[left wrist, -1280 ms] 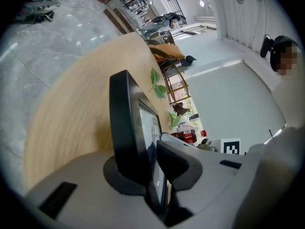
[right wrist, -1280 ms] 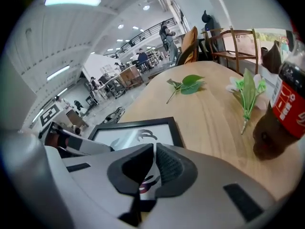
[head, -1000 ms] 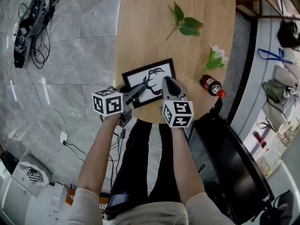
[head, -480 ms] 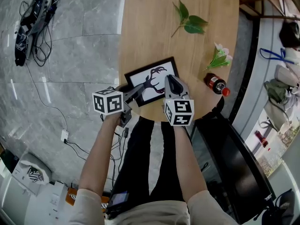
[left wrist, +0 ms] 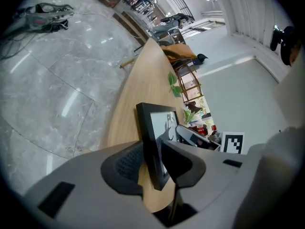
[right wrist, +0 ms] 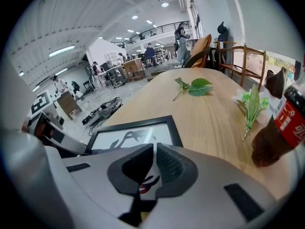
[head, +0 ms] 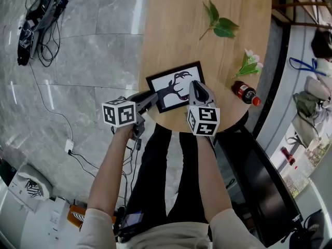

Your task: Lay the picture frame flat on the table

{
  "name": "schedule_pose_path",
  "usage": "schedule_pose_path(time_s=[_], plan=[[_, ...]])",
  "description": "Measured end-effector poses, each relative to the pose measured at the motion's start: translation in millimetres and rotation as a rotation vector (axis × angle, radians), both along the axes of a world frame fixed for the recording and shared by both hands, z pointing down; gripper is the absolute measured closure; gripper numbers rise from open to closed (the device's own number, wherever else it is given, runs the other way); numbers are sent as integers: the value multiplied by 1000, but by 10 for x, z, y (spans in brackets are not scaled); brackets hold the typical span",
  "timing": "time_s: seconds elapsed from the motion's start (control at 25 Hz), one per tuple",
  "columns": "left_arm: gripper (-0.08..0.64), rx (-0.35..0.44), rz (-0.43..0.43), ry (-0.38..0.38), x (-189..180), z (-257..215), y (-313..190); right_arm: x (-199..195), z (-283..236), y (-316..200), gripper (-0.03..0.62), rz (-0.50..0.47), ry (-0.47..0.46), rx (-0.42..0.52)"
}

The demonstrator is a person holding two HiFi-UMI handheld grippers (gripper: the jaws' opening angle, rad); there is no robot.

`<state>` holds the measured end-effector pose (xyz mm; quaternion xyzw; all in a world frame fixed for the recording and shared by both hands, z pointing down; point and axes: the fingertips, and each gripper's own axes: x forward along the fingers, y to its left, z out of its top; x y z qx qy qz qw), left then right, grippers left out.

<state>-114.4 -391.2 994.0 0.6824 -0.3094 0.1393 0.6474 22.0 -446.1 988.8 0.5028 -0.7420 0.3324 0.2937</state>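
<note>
The left gripper [left wrist: 151, 162] clamps the picture frame [head: 174, 86] by its edge while the right gripper [right wrist: 155, 150] hovers above it, closed and empty, so a careless release could tip it off the table [head: 176, 25] rim beneath the jaws.

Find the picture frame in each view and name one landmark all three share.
Head view: picture frame, centre.
Left gripper view: lower centre, edge-on.
Right gripper view: lower left of centre.
Shared landmark: green leaf sprig beyond it.
</note>
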Motion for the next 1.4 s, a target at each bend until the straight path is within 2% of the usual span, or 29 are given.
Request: schedule_pose_path(time_s=[0.2,0.4,0.6,0.72,0.88,1.0,1.16,1.4], plan=[[433,1,-44,-4,-117,30,104,-33,49,8,557,16,0,-8],[433,11,-80,-8,-144,0,213,-96,-66,38,557,5,-48,-7],[433,63,-36,-40,-142,-347,412,-216,-398,340,557,-58,-34,-12],[433,128,-12,-51,-74,-734,458,-201,-740,481,557,-120,-7,5],[433,234,19,-62,8,-1373,595,-90,-1442,673,557,-207,41,69],[433,301,49,-112,31,-1837,781,16,-1967,836,557,-192,22,101],[433,380,43,-153,62,-2482,1038,46,-2562,1074,557,-173,-1,146],[433,477,116,-188,339,-3303,1656,112,-3392,1692,557,-168,-65,173]])
